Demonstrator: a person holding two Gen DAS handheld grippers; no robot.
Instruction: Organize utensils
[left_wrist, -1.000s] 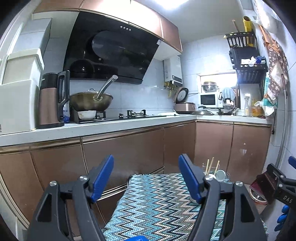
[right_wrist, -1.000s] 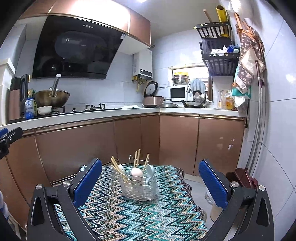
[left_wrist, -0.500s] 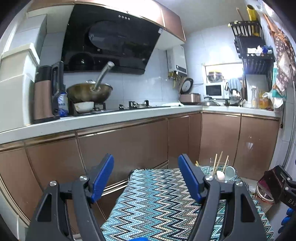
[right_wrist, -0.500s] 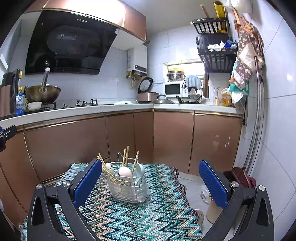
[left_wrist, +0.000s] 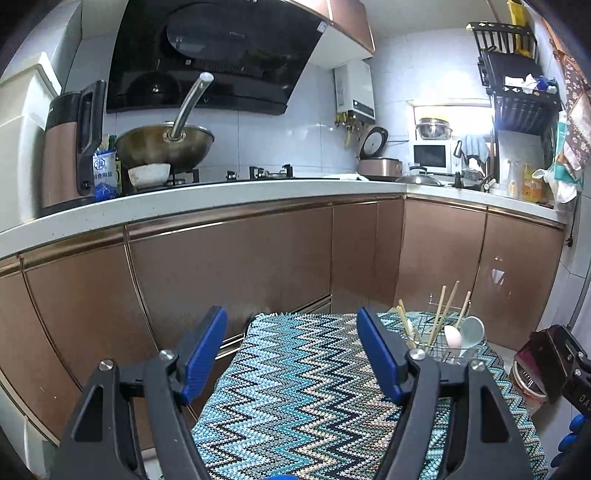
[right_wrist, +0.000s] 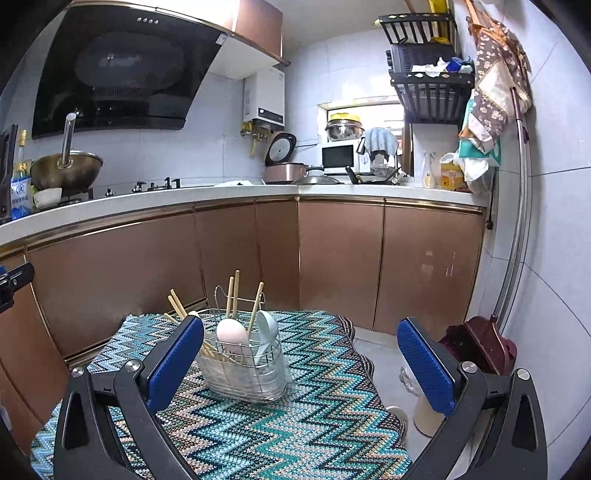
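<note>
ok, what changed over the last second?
Both tongs, left and right, moved in and down toward the wire utensil basket on the zigzag cloth; it looms larger. Nothing grasped or released. Both stay open and empty; basket contents unmoved.

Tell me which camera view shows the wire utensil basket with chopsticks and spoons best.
The right wrist view: the wire utensil basket stands whole and near between the open fingers. In the left wrist view the basket is smaller, far right, partly hidden behind a blue finger.
</note>
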